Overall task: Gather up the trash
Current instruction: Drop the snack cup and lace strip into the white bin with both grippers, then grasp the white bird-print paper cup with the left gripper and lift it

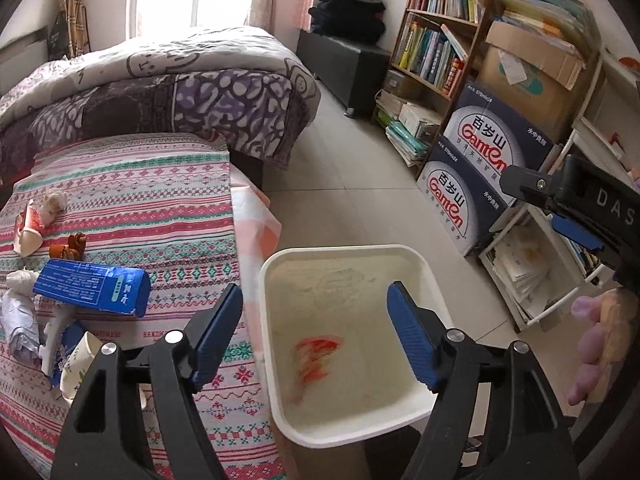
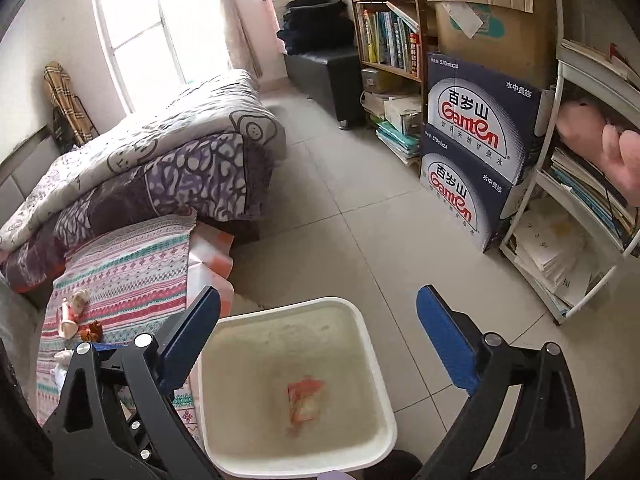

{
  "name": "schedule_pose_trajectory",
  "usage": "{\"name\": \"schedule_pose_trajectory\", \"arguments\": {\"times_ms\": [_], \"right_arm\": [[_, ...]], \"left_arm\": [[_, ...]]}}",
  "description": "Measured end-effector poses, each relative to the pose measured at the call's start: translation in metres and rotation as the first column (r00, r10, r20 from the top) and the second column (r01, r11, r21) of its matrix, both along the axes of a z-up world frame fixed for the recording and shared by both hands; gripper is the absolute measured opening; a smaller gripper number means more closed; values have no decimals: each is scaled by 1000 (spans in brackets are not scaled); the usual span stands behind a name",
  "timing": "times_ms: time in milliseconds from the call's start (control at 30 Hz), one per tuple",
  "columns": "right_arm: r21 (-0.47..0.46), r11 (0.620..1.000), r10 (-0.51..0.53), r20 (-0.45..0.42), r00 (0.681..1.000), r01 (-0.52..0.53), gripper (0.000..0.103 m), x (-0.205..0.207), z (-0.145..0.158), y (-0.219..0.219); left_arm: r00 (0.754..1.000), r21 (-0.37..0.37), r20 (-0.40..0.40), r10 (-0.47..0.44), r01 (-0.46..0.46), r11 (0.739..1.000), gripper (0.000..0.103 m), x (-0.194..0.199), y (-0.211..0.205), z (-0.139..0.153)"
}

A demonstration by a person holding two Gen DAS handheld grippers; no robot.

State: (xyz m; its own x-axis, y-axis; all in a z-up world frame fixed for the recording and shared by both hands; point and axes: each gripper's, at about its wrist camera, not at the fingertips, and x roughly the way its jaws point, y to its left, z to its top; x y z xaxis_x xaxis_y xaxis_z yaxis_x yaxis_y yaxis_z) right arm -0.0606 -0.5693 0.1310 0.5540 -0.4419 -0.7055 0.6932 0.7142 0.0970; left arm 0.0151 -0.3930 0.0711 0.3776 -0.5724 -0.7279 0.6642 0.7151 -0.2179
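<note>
A white square bin [image 1: 400, 249] [image 2: 374, 360] stands on the floor beside the table. A red-orange wrapper [image 1: 318, 358] [image 2: 305, 402] lies inside it, blurred. My left gripper [image 1: 316, 322] is open and empty above the bin's left rim. My right gripper [image 2: 318, 334] is open and empty over the bin; it also shows at the right of the left wrist view [image 1: 576, 208]. On the patterned tablecloth [image 1: 160, 208] lie a blue carton [image 1: 94, 286], crushed paper cups [image 1: 28, 230] [image 1: 78, 360], an orange peel [image 1: 70, 247] and crumpled white paper [image 1: 18, 320].
A bed with a purple quilt [image 1: 160, 92] lies behind the table. Two dark blue water cartons [image 1: 480, 168] [image 2: 476, 140], a bookshelf [image 1: 436, 40] and a white wire rack with papers [image 2: 568, 240] line the right wall. Tiled floor [image 2: 340, 184] runs between.
</note>
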Motion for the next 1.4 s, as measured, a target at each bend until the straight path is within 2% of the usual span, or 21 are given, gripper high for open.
{"name": "schedule_pose_trajectory", "arguments": {"times_ms": [133, 300, 400, 500, 633, 700, 833, 900, 1000, 1133, 1267, 1367, 1400], "right_arm": [[-6, 999, 50, -32, 998, -50, 96, 12, -5, 14], [-2, 994, 113, -74, 991, -114, 96, 27, -13, 34], [22, 990, 141, -88, 986, -140, 96, 34, -18, 43], [56, 985, 165, -93, 982, -161, 96, 41, -21, 50], [85, 979, 194, -97, 976, -186, 96, 47, -25, 59], [91, 976, 205, -104, 973, -196, 96, 50, -27, 63], [113, 969, 232, -119, 965, -219, 96, 58, -33, 72], [121, 966, 243, -127, 962, -228, 96, 62, -36, 76], [132, 961, 259, -134, 957, -241, 96, 67, -39, 81], [147, 957, 272, -145, 951, -251, 96, 71, -44, 87], [157, 952, 286, -152, 946, -262, 96, 73, -47, 90], [165, 950, 290, -158, 944, -264, 96, 74, -50, 92], [169, 950, 290, -158, 944, -263, 96, 74, -50, 92]], "left_arm": [[1000, 29, 0, 9, -9, 1000, 79, 4, 9, 0], [999, 99, 24, 34, -37, 994, 85, 11, 25, 0], [997, 167, 47, 58, -65, 984, 86, 19, 37, -1], [998, 247, 55, 26, -39, 968, 90, 28, 49, -6], [996, 420, 24, -91, 72, 905, 91, 40, 68, -26], [992, 477, -18, -127, 120, 871, 92, 49, 83, -41], [986, 540, -89, -142, 168, 825, 93, 59, 105, -70], [983, 564, -107, -146, 181, 806, 94, 62, 110, -81], [976, 566, -143, -165, 217, 795, 94, 63, 113, -89], [976, 602, -128, -174, 216, 769, 95, 63, 113, -97], [979, 596, -134, -155, 205, 777, 95, 70, 118, -103], [981, 604, -146, -131, 193, 773, 94, 73, 120, -113], [980, 598, -154, -123, 191, 778, 85, 74, 121, -115]]}}
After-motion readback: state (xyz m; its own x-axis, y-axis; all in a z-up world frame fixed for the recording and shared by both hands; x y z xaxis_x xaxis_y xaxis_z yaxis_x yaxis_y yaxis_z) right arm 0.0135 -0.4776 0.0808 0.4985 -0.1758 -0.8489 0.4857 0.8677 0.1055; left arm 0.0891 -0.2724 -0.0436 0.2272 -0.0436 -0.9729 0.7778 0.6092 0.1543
